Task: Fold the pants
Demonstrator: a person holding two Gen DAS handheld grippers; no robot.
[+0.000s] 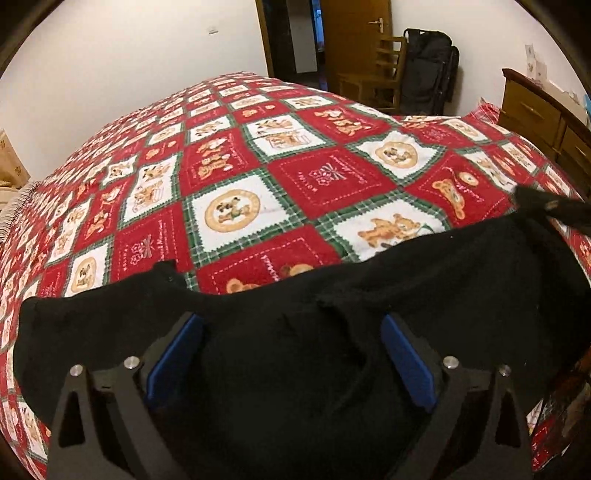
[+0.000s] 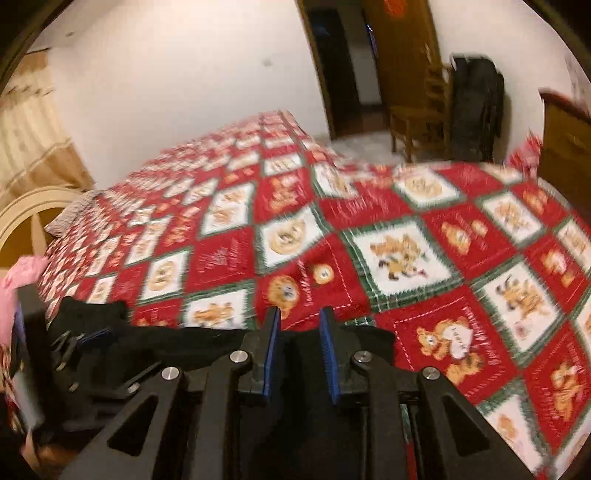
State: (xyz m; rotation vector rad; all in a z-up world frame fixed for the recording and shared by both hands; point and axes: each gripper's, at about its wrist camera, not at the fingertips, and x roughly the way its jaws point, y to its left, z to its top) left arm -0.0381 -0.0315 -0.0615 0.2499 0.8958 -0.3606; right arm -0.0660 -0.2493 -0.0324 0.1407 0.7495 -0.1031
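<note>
White-walled bedroom, wooden door (image 1: 354, 33) at the back with a wooden chair (image 1: 384, 70) and a black bag (image 1: 428, 70) beside it, wooden dresser (image 1: 543, 118) along the right edge. Bed fills most of both views, covered by a red, white and green checked bedspread (image 1: 229, 177) with teddy bear prints. Black pants (image 1: 280, 354) lie on the near edge of the bedspread, spread sideways across the left wrist view, rumpled, one corner sticking up at the left end. Left gripper (image 1: 291, 350) sits above the pants, jaws spread wide, blue pads (image 1: 173, 354) well apart, black fabric visible between them but neither pad pressing on it. Right gripper (image 2: 299, 347) is over the right end of the pants, jaws narrow, a slim gap between its blue pads; fabric lies under and between the fingers, but right wrist view is motion-blurred, so can't tell whether the pads actually pinch cloth. Left gripper also shows at the left side of that view, resting over the dark fabric. Small pink item (image 2: 18, 280) at far left edge, blurred, can't identify.
</note>
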